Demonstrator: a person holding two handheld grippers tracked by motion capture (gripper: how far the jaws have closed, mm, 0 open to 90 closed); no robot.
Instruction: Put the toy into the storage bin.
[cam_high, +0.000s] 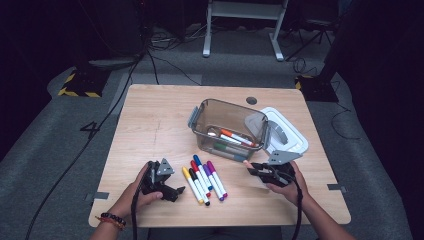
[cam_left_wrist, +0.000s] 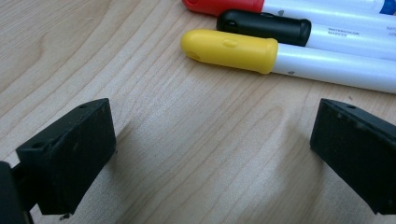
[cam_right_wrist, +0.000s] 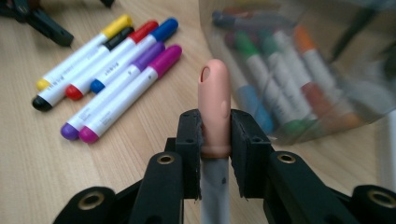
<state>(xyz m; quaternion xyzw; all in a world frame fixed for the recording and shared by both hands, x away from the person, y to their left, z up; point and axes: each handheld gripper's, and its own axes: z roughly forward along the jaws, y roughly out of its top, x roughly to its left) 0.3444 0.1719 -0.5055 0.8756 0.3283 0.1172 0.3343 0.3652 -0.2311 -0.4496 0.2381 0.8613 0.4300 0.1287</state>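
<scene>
On the pale wooden worktop (cam_high: 150, 125) a person works with a black two-jaw claw in each hand. The right claw (cam_right_wrist: 214, 140) is clenched on a white marker with a peach-pink cap (cam_right_wrist: 214, 105), its jaws pressing either side of the cap's base so the cap stands out past them; in the high view this right claw (cam_high: 256, 168) sits just in front of the smoky translucent plastic storage box (cam_high: 200, 117), near the box's front right corner, and the peach tip shows at the claw's front. The box already holds several markers, among them an orange-capped one (cam_high: 227, 133) and a green-capped one (cam_high: 220, 146). Its white lid (cam_high: 295, 140) lies beside it on the right, touching the box. The left claw (cam_left_wrist: 210, 154) is released, its jaws spread wide over bare wood with nothing between them, and it rests low at the worktop just beside a row of loose white markers (cam_high: 204, 178). The yellow-capped marker (cam_left_wrist: 231, 50) lies nearest to it, then the black-capped marker (cam_left_wrist: 264, 27) and the red-capped marker (cam_left_wrist: 219, 5); the blue and two purple-toned ones (cam_right_wrist: 154, 60) lie side by side beyond them
</scene>
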